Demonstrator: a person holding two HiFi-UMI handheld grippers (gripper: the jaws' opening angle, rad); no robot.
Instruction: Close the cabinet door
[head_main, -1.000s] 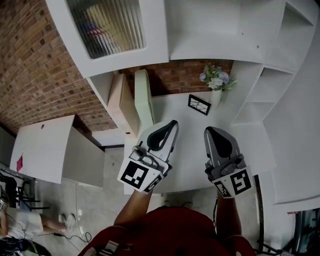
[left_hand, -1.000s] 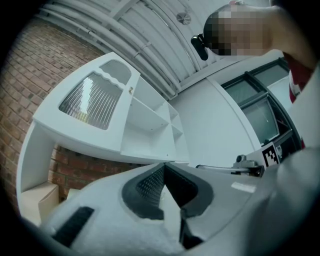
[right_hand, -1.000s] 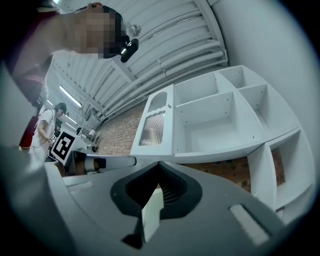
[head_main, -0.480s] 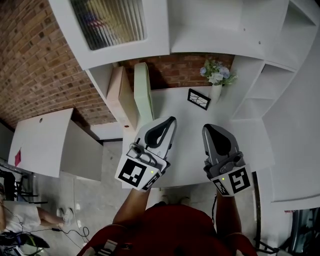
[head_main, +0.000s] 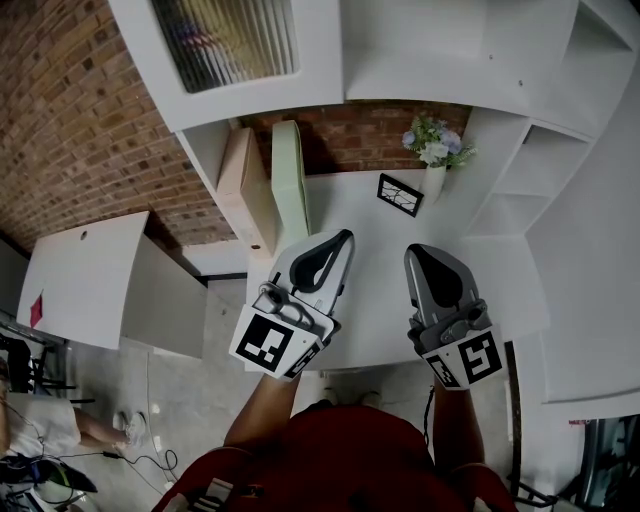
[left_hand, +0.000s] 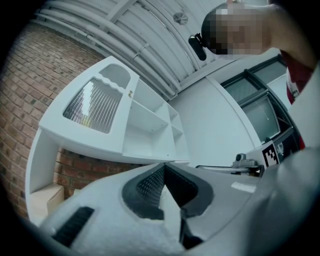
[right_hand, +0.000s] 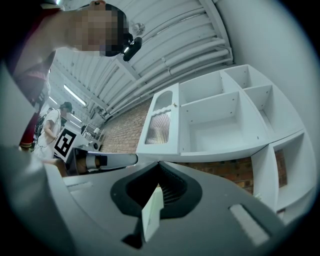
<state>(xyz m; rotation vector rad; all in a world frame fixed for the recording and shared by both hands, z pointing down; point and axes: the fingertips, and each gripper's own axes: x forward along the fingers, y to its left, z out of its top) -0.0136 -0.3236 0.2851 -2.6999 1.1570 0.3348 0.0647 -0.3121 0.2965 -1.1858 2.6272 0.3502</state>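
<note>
Two clenched grippers below the open cabinet door

Head view: the left gripper (head_main: 343, 243) and right gripper (head_main: 415, 258) are held side by side at lower centre over the white desktop (head_main: 378, 300), both closed on nothing. The ribbed-glass cabinet door (head_main: 230, 45) is seen swung open at upper left, well apart from both tips, and the left gripper is judged the nearer. Left gripper view: the jaws are met at the tip, and the door is shown at upper left, long axis upright, with the open compartment (left_hand: 145, 131) at its right. Right gripper view: the jaws are likewise closed and empty, and the door is seen above them, left of centre.
</note>
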